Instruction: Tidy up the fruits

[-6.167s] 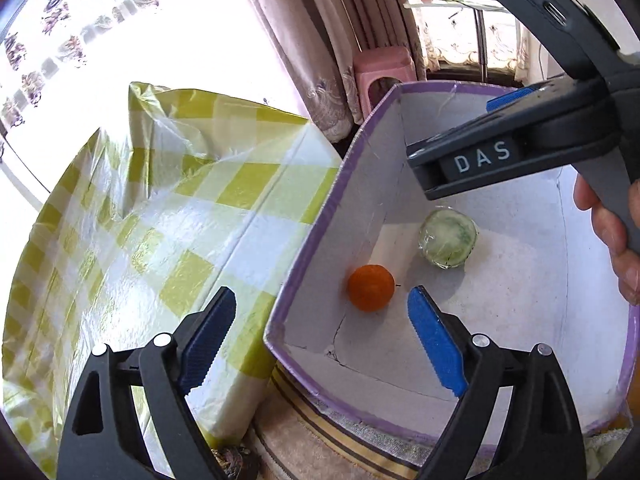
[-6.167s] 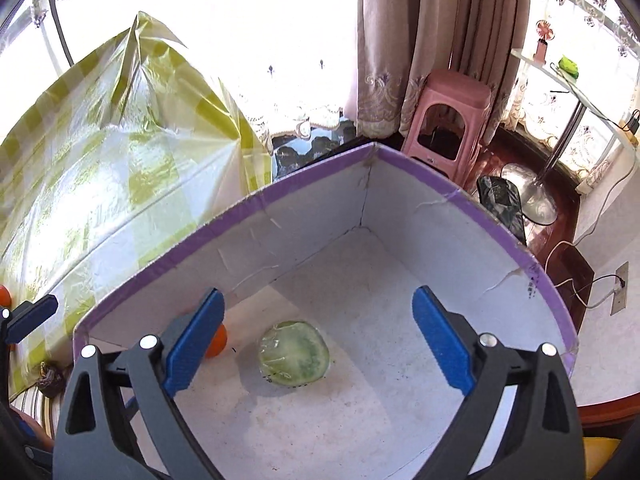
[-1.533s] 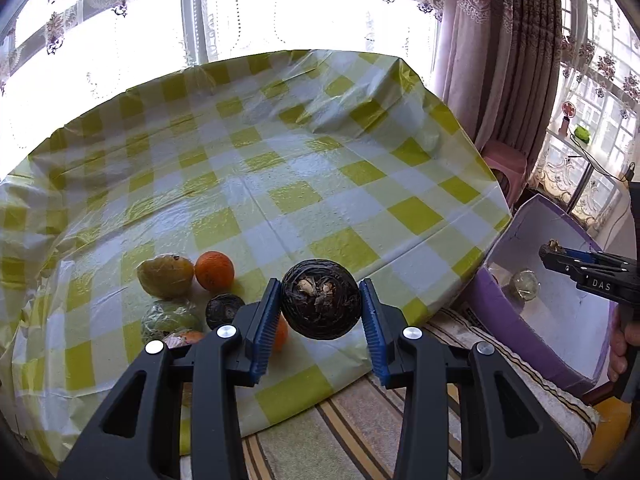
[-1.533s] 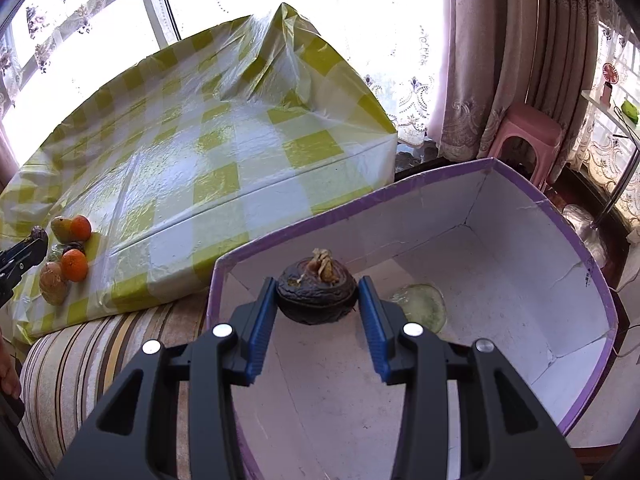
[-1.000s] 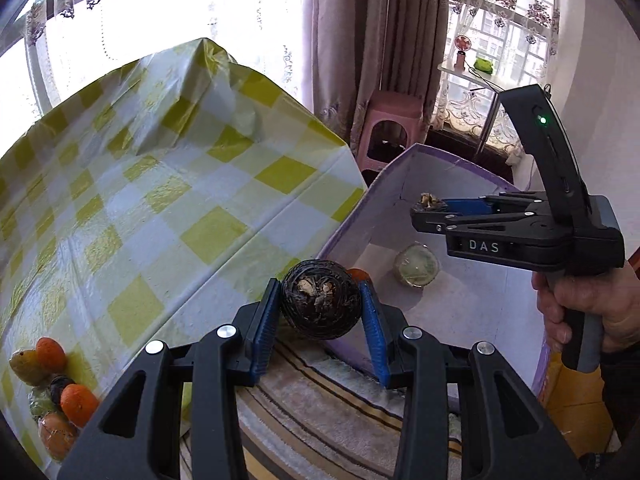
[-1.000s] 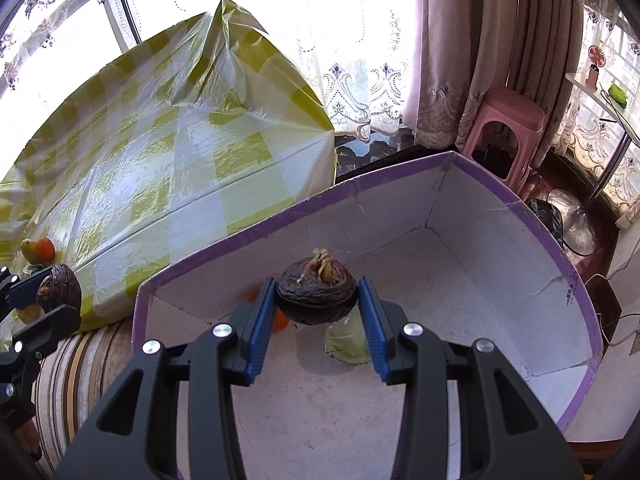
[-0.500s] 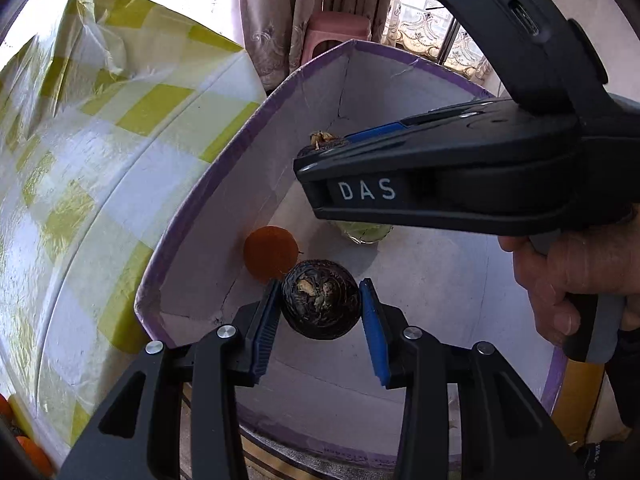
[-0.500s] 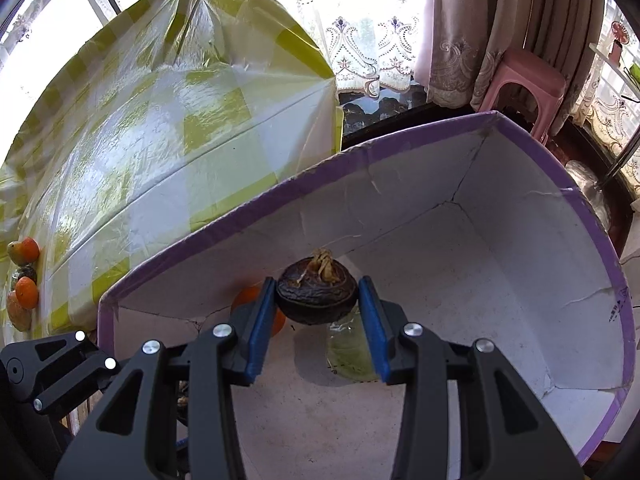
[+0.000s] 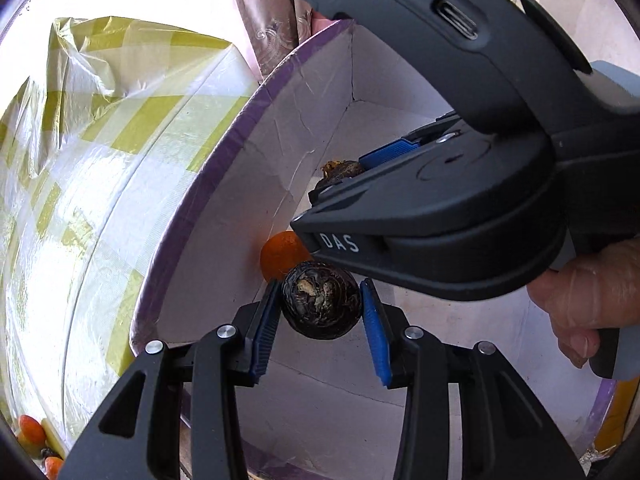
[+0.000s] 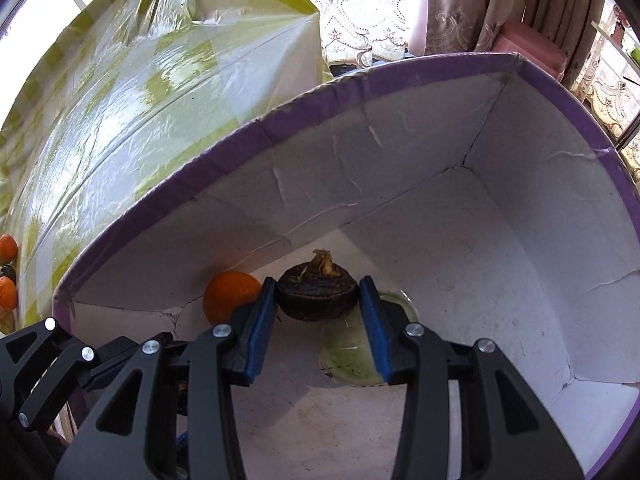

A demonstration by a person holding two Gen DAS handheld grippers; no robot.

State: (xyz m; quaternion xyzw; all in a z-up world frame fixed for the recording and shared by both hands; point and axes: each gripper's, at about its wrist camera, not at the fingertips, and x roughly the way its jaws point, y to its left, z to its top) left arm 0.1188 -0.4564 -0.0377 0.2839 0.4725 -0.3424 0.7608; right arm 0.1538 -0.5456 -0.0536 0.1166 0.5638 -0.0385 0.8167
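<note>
Six seconds ago both grippers hung empty over the purple-rimmed box (image 10: 400, 76). Now the left gripper (image 9: 320, 312) and right gripper (image 10: 318, 306) each carry a dark round fruit and have sunk from above the bench into the box.

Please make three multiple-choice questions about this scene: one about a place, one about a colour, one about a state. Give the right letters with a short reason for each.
1. Where does the orange lie?
A. on the tablecloth
B. on the box floor, beside its wall
C. on the pink stool

2. What colour is the rim of the box?
A. purple
B. red
C. black

3. What is the state of the right gripper?
A. open and empty
B. shut on the orange
C. shut on a dark fruit

Answers:
1. B, it sits on the white floor at the foot of the wall.
2. A, a purple band runs along the top edge.
3. C, both blue fingers press on the dark fruit, above the box floor.
</note>
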